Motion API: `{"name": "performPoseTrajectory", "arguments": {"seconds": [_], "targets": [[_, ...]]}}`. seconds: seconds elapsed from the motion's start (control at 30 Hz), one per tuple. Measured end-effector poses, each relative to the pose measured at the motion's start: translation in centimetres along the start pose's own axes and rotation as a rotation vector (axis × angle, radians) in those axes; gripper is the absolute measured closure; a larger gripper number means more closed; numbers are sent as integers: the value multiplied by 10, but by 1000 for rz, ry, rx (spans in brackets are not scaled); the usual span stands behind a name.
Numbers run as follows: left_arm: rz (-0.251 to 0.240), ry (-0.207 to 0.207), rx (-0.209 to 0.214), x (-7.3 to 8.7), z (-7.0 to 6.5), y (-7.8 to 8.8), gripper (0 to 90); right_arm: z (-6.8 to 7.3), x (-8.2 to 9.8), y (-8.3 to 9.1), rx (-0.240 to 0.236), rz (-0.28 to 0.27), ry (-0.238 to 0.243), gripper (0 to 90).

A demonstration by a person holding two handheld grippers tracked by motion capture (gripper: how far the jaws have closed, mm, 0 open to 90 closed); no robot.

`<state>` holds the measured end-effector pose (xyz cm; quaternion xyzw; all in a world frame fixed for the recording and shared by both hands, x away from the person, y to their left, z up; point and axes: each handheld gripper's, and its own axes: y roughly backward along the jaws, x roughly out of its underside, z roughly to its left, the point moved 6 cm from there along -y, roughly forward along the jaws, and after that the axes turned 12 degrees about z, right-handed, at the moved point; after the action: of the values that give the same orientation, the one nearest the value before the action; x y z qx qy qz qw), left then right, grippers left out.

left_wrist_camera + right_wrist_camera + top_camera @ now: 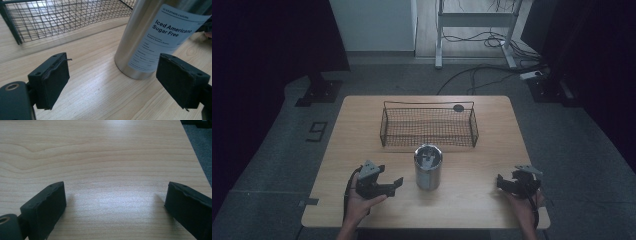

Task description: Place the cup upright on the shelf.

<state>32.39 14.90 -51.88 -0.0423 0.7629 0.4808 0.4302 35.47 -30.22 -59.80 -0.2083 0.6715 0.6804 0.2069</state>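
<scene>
A steel tumbler point(428, 167) stands upright at the middle of the wooden table point(472, 205), just in front of a black wire basket point(429, 127). My left gripper point(395, 186) hovers to the tumbler's left, pointing toward it, jaws open with nothing between them. In the left gripper view the tumbler point(150, 37) rises ahead at the right with a white label reading "Iced Americano Sugar Free", beyond the left gripper point(115, 62), and the basket point(62, 17) sits behind. My right gripper point(502, 181) rests at the table's right front, open over bare wood point(116, 188).
A small dark round object point(458, 107) lies by the basket's far right corner. Beyond the table are a grey floor, cables point(482, 75) and a white desk frame point(474, 20). The table's right edge point(195, 152) runs close to my right gripper.
</scene>
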Motion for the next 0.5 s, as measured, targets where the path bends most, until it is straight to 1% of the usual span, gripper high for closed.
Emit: {"name": "performPoseTrajectory", "arguments": {"seconds": [0.27,0.4,0.5], "targets": [[1,-12,10,-4,-10,-6,108,0,0,0,2,-3,-6,42],[18,-23,9,-8,-16,-11,96,0,1,1,4,-5,-8,45],[23,-28,17,-10,-19,-13,82,0,1,1,5,-4,-8,45]]}}
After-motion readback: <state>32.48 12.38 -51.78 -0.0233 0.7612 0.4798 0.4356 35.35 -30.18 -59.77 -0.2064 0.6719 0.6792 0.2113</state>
